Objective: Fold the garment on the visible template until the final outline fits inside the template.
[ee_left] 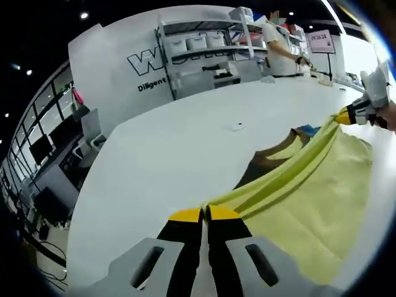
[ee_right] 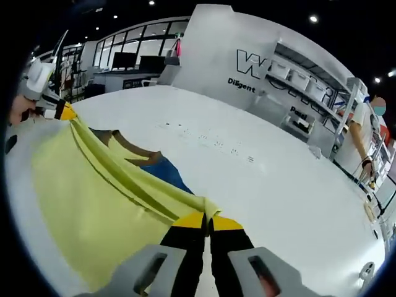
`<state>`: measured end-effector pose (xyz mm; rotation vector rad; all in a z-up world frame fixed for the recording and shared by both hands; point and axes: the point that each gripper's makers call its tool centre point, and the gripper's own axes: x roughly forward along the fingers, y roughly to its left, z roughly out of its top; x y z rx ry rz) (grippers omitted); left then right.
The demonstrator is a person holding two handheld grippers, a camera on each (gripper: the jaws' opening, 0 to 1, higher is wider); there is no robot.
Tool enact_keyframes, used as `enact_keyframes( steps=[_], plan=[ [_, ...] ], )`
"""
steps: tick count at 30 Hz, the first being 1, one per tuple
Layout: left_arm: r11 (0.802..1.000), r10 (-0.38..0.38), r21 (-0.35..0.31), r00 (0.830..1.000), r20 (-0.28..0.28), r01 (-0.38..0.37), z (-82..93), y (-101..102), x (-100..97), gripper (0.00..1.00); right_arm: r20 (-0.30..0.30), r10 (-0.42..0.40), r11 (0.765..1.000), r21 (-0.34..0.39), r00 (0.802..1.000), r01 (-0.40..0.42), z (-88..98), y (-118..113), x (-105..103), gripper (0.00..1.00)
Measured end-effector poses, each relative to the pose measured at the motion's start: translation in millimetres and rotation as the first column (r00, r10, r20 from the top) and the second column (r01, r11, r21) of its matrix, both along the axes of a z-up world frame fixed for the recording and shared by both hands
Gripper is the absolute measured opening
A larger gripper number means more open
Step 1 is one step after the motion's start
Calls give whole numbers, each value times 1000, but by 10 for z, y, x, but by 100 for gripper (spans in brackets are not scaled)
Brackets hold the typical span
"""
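Note:
A pale yellow garment [ee_left: 309, 204] hangs stretched between my two grippers above the white table [ee_left: 179, 148]. My left gripper [ee_left: 205, 214] is shut on one end of its bunched edge. At the far right of that view my right gripper [ee_left: 342, 117] holds the other end. In the right gripper view my right gripper [ee_right: 206, 218] is shut on the yellow garment [ee_right: 86, 198], and my left gripper [ee_right: 64, 112] pinches the far end at upper left. Under the cloth, brown [ee_left: 269, 162] and blue [ee_right: 164, 173] patches of the template show on the table.
A small dark object [ee_left: 237, 127] lies on the table beyond the garment. A white partition with lettering [ee_left: 142, 68] and shelves with bins [ee_left: 204, 49] stand behind. A person [ee_right: 365, 133] stands at the table's far end. Desks and chairs [ee_left: 80, 142] stand off the table's side.

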<state>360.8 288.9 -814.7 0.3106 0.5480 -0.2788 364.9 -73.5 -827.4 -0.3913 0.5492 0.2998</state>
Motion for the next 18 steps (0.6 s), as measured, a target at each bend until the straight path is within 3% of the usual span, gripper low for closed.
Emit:
enact_keyframes(
  steps=[10,15,18],
  plan=[
    [999,-26,42,998,-54,29,-192,-21,2,0,-66,35,998,-46,997,-38,-196,-2,61,0],
    [991,-87,103,995,-44,91,-202,-30,3,0,-86,76,991,-101,993,-85,-204,12,58,0],
    [981,-114,151,993,-39,118,-202,-17,-10,0,-126,65,994,-82,990,-75,-215,7,40,0]
  ],
)
